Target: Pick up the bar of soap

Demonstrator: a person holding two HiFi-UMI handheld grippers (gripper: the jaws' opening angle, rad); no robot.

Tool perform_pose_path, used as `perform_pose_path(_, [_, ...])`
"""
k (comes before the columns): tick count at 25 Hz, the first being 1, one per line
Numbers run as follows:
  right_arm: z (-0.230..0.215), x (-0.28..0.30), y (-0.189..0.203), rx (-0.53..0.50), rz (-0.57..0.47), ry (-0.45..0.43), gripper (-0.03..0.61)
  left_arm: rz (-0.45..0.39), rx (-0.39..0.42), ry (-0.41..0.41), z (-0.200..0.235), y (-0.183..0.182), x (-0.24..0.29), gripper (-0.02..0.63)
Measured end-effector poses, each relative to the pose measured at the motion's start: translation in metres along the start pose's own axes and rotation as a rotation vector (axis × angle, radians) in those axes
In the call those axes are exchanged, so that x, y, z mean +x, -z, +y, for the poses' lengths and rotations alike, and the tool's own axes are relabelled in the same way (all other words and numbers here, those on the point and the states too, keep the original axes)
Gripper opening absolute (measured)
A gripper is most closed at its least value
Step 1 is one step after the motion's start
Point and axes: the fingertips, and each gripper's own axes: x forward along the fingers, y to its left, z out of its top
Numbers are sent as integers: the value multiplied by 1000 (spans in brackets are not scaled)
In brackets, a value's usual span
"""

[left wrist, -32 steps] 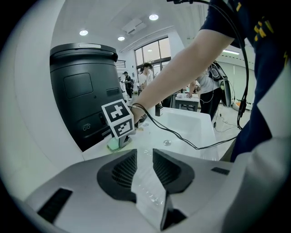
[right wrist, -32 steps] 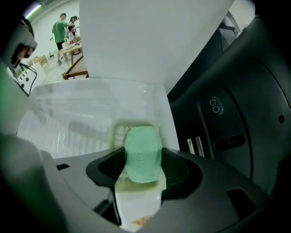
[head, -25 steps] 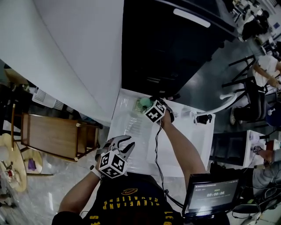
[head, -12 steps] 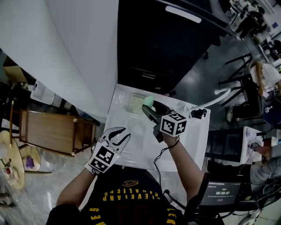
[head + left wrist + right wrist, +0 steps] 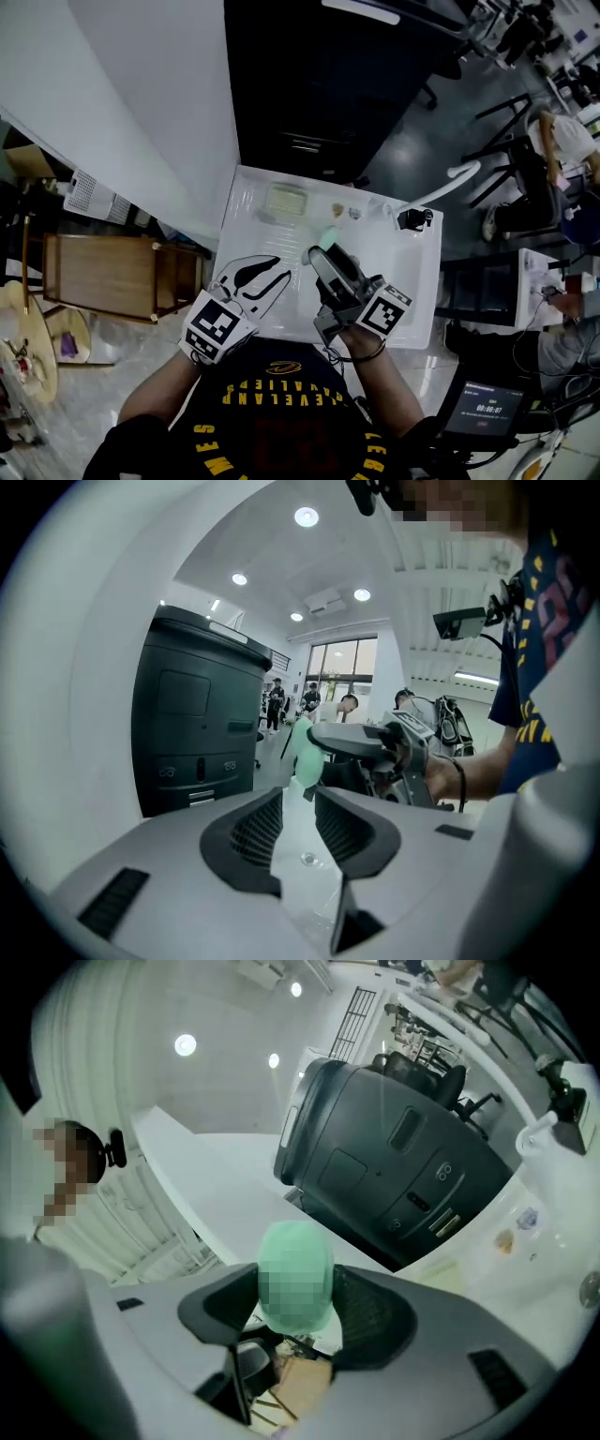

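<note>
The pale green bar of soap [image 5: 328, 238] is held up above the white basin [image 5: 412, 281], with my right gripper [image 5: 323, 249] shut on it. In the right gripper view the soap [image 5: 295, 1274] fills the space between the two dark pads [image 5: 370, 1312]. My left gripper [image 5: 270, 275] hovers over the basin's front left part, open with nothing in it. The left gripper view looks past its own jaws [image 5: 298, 819] at the soap [image 5: 305, 750] in the right gripper [image 5: 375, 747]. A pale soap dish [image 5: 286, 200] lies at the basin's back, left of the soap.
A tap [image 5: 412, 218] stands at the basin's back right, with two small bits [image 5: 338, 209] on the rim beside it. A tall black cabinet [image 5: 319, 84] rises behind the basin. A wooden stool [image 5: 112, 277] stands to the left, and a screen [image 5: 487, 408] at the lower right.
My right gripper has drawn back from the soap dish toward the basin's front, carrying the green soap with it. The left gripper has stayed in much the same place.
</note>
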Motion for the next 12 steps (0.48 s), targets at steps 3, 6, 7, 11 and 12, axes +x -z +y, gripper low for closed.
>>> perform_pose_path(3, [18,-9,-6,-22,-32,-27,264,-30,29,13,-7,-13,2,115])
perform_pose_path(6, [25,-17,-4,-36,-53,-27,264,-47,35,0,-9,-18,2,115])
perform_pose_path(7, [27,-18,-3,-33,-59,-27,264,-51,11,-5,-8,-19,1,115])
perform_pose_path(11, [32,-22,3,-31,-65,-38,264,-71,-117,19,-13,-20,1,115])
perform_pose_path(12, [32,-23,4,-31,-67,-39,264,-79,-128,28,-15,-20,1,115])
